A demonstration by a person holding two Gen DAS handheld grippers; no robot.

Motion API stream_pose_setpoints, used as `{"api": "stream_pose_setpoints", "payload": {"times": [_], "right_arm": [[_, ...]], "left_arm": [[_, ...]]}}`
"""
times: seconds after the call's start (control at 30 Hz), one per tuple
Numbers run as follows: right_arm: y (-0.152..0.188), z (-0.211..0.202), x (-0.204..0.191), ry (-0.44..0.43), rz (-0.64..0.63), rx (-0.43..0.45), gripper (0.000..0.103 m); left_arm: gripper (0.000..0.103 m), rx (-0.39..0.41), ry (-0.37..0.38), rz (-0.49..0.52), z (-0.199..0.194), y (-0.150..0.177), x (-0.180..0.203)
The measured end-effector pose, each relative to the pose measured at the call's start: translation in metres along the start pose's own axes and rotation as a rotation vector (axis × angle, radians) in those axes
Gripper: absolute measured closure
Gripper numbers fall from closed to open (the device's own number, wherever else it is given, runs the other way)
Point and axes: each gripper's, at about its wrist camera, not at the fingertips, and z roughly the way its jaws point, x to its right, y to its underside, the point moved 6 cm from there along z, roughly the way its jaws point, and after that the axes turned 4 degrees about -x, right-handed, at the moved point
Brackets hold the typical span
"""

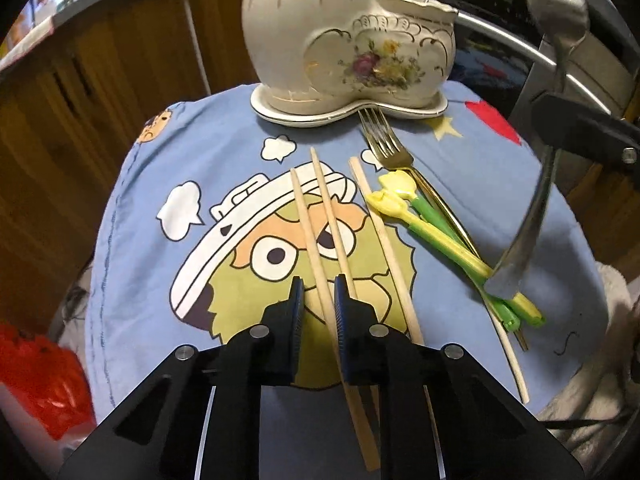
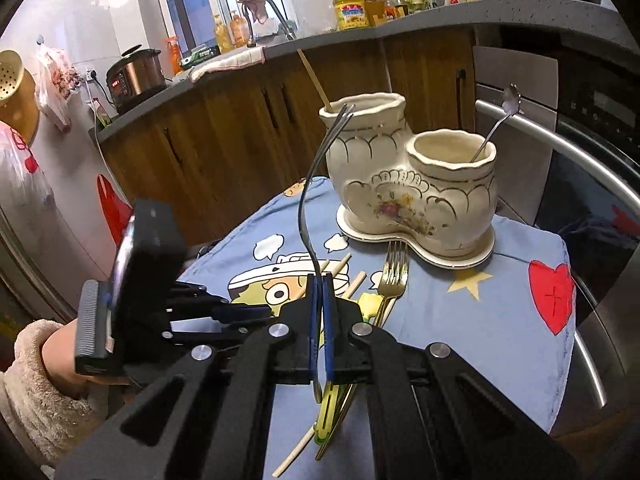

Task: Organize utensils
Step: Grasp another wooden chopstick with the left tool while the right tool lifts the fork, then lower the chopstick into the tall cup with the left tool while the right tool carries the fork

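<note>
A blue cloth (image 1: 460,184) is spread beneath the ceramic holder (image 2: 416,184), whose two cups are seen only by the right wrist. A silver fork (image 2: 308,208) is clamped upright in the right gripper (image 2: 320,320), before the holder. A chopstick (image 1: 320,224), lying before the holder, is straddled by the left gripper (image 1: 318,312), fingers apart.

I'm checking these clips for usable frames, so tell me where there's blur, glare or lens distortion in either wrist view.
Left wrist view: the silver fork held by the right gripper is soft and smeared, while the chopsticks look sharp; fisheye bends the blue cloth into a dome. Right wrist view: the fork's handle bows, the window is blown out, and the oven bar shows glare.
</note>
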Motion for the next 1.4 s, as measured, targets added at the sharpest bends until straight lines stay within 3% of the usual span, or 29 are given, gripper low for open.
{"api": "stream_pose_setpoints", "payload": {"times": [0.07,0.13,0.3,0.4,0.63,0.8,1.17,1.4], "right_arm": [[-0.001,-0.004,0.000,-0.004,0.001,0.014,0.101],[-0.002,-0.010,0.000,-0.005,0.000,0.032,0.101],[-0.007,-0.025,0.006,0.002,0.008,0.079,0.101],[-0.011,-0.032,0.012,0.025,0.009,0.114,0.101],[-0.015,-0.032,0.028,0.051,0.024,0.136,0.101],[-0.024,-0.033,0.041,0.059,0.043,0.157,0.101],[-0.092,-0.049,0.066,0.073,0.078,0.342,0.101],[-0.127,-0.048,0.081,0.107,0.088,0.441,0.101]], "left_arm": [[0.087,-0.001,-0.003,0.001,0.002,-0.003,-0.001],[0.095,0.006,-0.017,-0.007,0.003,-0.004,-0.004],[0.096,0.071,0.019,-0.057,-0.001,-0.003,-0.010],[0.096,0.116,0.004,-0.067,-0.008,-0.002,-0.014],[0.097,0.263,0.034,-0.047,-0.044,-0.009,-0.012],[0.096,0.378,0.096,-0.029,-0.075,-0.019,-0.005],[0.096,0.650,0.153,-0.045,-0.116,-0.105,-0.006],[0.096,0.812,0.147,-0.099,-0.132,-0.163,-0.017]]}}
